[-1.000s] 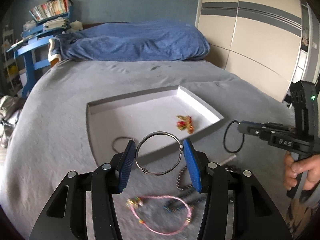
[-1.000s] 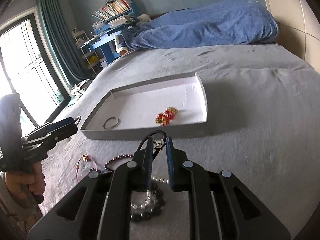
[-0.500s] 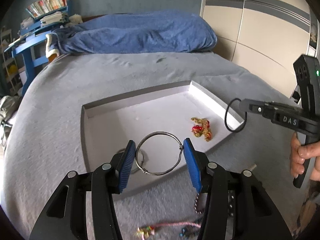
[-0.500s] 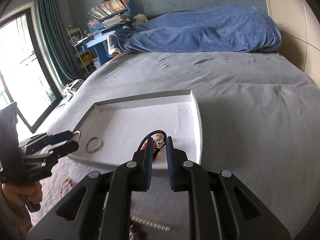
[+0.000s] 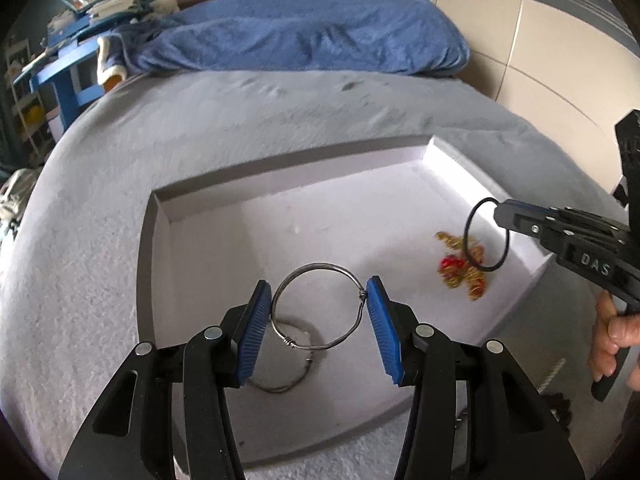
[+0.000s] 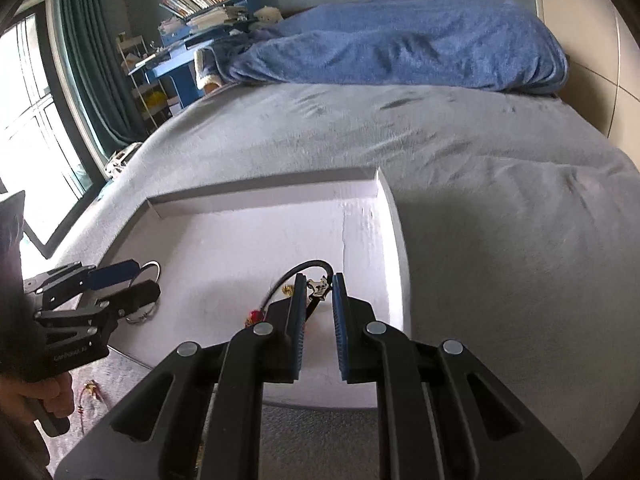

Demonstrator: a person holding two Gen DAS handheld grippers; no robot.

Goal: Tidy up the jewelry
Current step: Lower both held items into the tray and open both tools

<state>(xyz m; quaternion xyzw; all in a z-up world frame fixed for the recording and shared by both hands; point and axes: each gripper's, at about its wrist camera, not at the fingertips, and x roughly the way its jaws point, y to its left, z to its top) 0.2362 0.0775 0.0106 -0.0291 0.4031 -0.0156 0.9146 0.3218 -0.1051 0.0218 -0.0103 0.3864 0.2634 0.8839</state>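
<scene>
My left gripper (image 5: 318, 302) is shut on a silver wire bangle (image 5: 316, 276), held between the blue pads above the white tray (image 5: 280, 184). A second silver bangle (image 5: 298, 376) lies in the tray just below it. My right gripper (image 6: 318, 284) is shut on a black cord bracelet (image 6: 310, 266) with a small charm, over the tray's right part; it also shows in the left wrist view (image 5: 486, 234). A red and gold ornament (image 5: 460, 268) lies in the tray under the black bracelet.
The tray sits on a grey bed cover (image 6: 500, 200). A blue blanket (image 5: 304, 36) lies at the head of the bed. A pink cord bracelet (image 6: 90, 392) lies on the cover left of the tray. A wardrobe (image 5: 540, 40) stands at the right.
Both grippers have moved forward from the loose jewelry on the cover to above the tray, each carrying its bracelet. The tray now fills more of both views.
</scene>
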